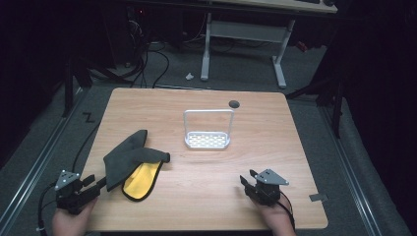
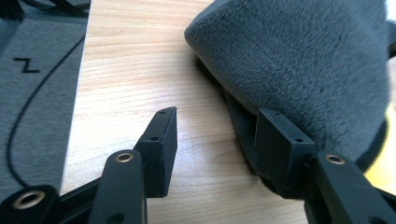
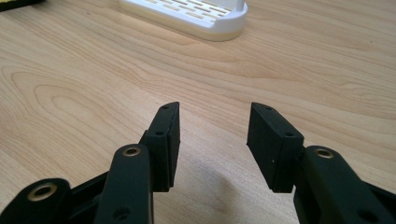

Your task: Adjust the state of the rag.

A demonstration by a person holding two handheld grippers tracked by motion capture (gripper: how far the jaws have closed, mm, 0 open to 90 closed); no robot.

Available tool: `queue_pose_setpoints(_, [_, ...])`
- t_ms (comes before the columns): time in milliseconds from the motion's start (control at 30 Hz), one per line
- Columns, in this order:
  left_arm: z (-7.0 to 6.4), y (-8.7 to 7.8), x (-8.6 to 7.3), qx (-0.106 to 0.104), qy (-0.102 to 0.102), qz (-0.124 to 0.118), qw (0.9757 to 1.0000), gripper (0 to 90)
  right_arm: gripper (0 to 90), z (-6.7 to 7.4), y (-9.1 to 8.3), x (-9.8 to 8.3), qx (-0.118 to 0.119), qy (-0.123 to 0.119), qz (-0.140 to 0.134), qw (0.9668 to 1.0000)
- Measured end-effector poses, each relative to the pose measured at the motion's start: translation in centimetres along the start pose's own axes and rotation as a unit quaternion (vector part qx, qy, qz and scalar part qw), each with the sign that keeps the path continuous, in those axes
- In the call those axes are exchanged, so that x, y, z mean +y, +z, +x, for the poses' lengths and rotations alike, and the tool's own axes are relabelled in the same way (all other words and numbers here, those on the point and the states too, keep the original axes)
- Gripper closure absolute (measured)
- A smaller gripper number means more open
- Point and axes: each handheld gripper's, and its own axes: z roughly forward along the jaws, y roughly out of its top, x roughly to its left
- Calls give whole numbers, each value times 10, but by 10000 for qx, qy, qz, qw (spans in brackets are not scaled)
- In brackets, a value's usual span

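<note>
A dark grey cloth with a yellow inner side lies crumpled on the left half of the wooden table. My left gripper sits at the table's front left corner, open, its tips just short of the cloth's near edge. In the left gripper view the grey cloth bulges behind the right-hand jaw, and the gap of the left gripper holds only bare wood. My right gripper rests open at the front right, and in its own view the right gripper has nothing between its jaws.
A white perforated tray with a tall wire handle stands mid-table; its base lies ahead of the right gripper. A round hole marks the table's far side. Beyond the table stands a white-legged desk, with cables on the floor.
</note>
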Motion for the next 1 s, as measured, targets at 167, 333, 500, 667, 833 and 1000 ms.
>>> queue_pose_setpoints(167, [3,-1,1,-54,-51,-20,10000,493,548,3,2,-1,37,-53,18,10000])
queue_pose_setpoints(333, [4,-5,1,-117,-74,-74,9999,494,549,3,1,1,-17,-79,-60,9999])
queue_pose_setpoints(500, [5,-8,2,-185,-112,-145,9997,493,540,2,1,0,-15,-7,-55,10000])
queue_pose_setpoints(667, [4,-12,4,-200,-26,-189,9996,493,534,2,1,-1,-22,-39,-33,10000])
queue_pose_setpoints(833, [3,-25,11,-315,34,-396,9987,481,522,2,2,-1,-23,-39,-14,10000])
queue_pose_setpoints(1000, [-4,-35,20,-468,132,-592,9971,456,519,3,3,-1,-14,-54,5,10000])
